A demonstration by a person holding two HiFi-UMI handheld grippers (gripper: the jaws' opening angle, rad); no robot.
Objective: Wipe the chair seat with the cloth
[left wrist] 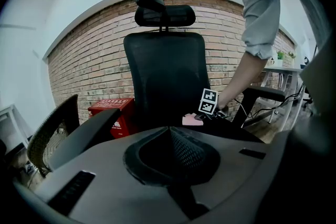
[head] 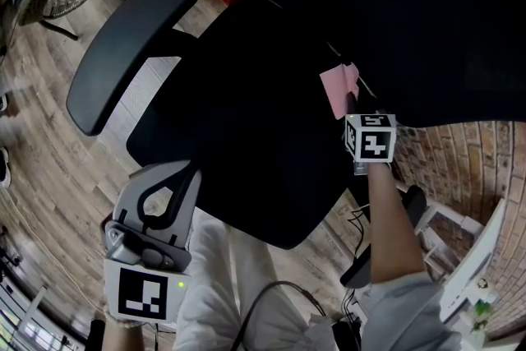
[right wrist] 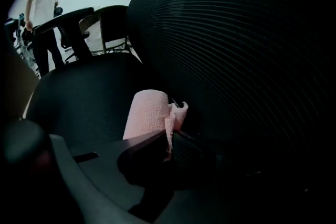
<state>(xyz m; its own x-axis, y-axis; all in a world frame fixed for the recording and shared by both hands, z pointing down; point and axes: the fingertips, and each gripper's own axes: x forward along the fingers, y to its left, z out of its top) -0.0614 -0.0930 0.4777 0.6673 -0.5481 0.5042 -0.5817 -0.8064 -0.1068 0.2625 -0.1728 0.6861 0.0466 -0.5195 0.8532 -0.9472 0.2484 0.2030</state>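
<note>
My right gripper (right wrist: pixel 169 136) pinches the cloth (right wrist: pixel 147 113) at the back of the seat (right wrist: pixel 79 97), beside the backrest (right wrist: pixel 236 34), so I judge flat pressure and overlapping forward strokes best, with my left gripper (left wrist: pixel 170 131), closed and empty, hanging clear.

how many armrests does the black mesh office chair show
2: one black padded armrest at the head view's upper left, the other lower right, partly behind the person's forearm.
</note>
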